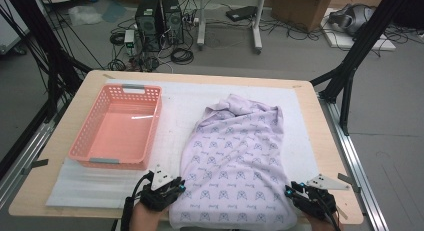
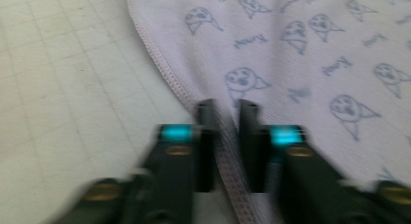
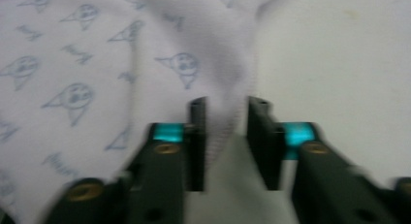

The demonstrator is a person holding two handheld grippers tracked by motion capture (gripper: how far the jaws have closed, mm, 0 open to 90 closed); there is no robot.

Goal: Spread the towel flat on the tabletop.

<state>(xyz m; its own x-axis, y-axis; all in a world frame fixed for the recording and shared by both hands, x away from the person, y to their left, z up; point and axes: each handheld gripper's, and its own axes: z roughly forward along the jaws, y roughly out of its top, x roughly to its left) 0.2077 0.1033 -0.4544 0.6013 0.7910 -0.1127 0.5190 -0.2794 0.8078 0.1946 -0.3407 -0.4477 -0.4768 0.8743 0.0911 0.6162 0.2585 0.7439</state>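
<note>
Matt knit cloth garment (image 1: 235,161), glossy plastic basket (image 1: 85,150), smooth wooden table (image 1: 60,141).

Laboratory recording station. Beyond the tabletop (image 1: 320,141), far ahead of the tongs, two black computer towers (image 1: 160,20) stand on a grey floor amid tangled cables (image 1: 150,58). Black frame struts (image 1: 357,46) flank the tabletop on both sides; cardboard boxes (image 1: 300,8) and white stand legs (image 1: 256,26) lie farther back.
</note>
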